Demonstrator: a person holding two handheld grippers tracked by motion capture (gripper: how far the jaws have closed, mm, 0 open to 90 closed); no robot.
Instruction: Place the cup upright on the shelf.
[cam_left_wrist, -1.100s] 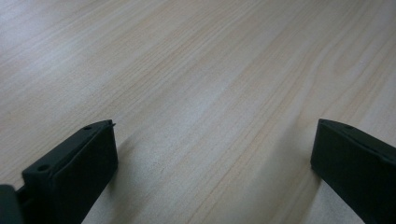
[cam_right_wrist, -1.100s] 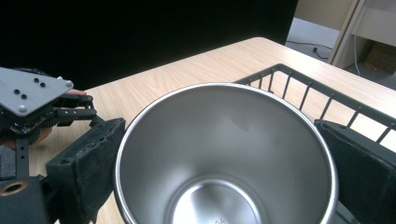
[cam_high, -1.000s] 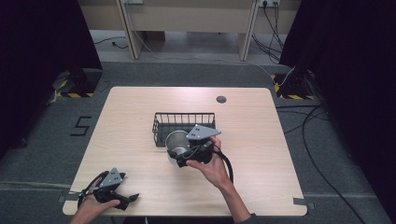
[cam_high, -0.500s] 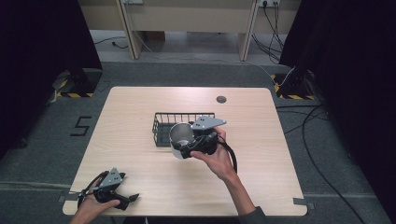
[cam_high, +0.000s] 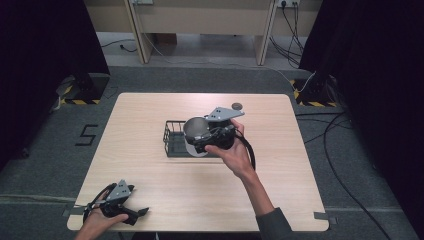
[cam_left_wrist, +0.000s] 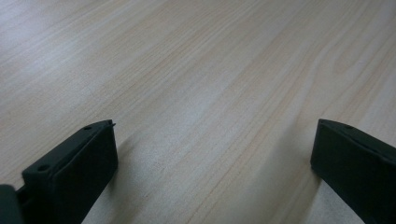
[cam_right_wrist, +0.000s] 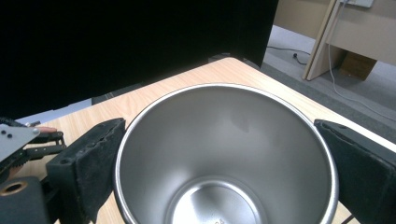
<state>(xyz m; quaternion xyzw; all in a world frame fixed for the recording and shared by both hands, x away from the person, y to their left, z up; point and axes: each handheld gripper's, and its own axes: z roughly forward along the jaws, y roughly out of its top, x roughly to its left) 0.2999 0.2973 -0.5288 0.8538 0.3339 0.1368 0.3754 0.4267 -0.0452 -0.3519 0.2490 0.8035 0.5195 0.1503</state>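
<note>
At the near left corner of the wooden table (cam_high: 150, 120), the left gripper (cam_high: 134, 214) rests low on the surface in the person's left hand (cam_high: 97, 222); in the left gripper view its two black jaws stand wide apart with bare wood grain between them. Toward the middle of the table sits a black wire basket (cam_high: 172, 140), its visible left part holding nothing that can be made out. Over the basket's right part, the right gripper (cam_high: 200, 141) is held in the person's right hand (cam_high: 232, 152) and is clamped on a steel cup (cam_high: 196, 131). In the right gripper view the jaws press against the cup's two sides just below its rim, and the cup's shiny inside (cam_right_wrist: 224, 158) is empty. Farther right, near the far edge, a small dark round disc (cam_high: 236, 105) lies on the tabletop.
</note>
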